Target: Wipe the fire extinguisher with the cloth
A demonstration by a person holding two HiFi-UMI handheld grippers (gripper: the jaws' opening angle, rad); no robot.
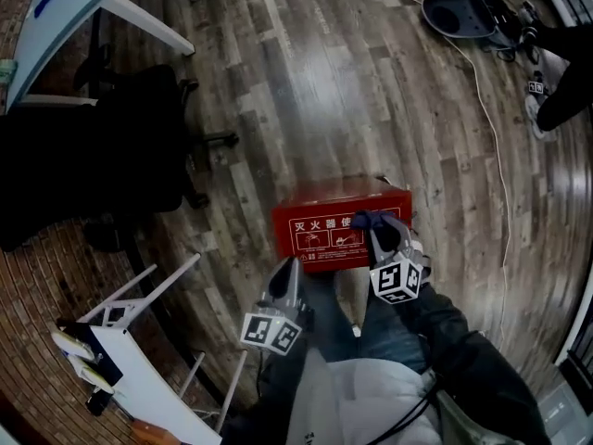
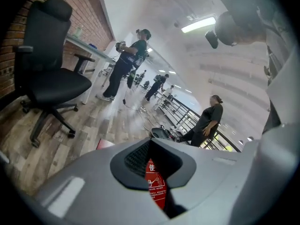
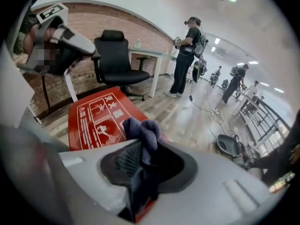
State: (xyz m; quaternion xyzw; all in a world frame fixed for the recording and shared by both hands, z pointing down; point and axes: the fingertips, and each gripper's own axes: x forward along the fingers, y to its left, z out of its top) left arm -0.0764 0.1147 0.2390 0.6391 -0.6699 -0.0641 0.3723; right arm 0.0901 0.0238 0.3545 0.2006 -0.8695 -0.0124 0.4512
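The red fire extinguisher box is lying flat on the wooden floor, its white-printed label facing up, just in front of the person's knees. The right gripper is clamping its jaws on a dark blue cloth, and the bunched top of the cloth is sticking up above the pads in the right gripper view. That gripper is pointing steeply down over the near right part of the box (whether the cloth is actually touching the lid, I cannot tell). The left gripper is hanging just beside the box's near left edge, apart from it. Its jaws are standing slightly apart with nothing between them, and a strip of the red label is showing through the narrow gap in the left gripper view. A black office chair is standing well off to the left by a white desk, and another person is standing further back in the room
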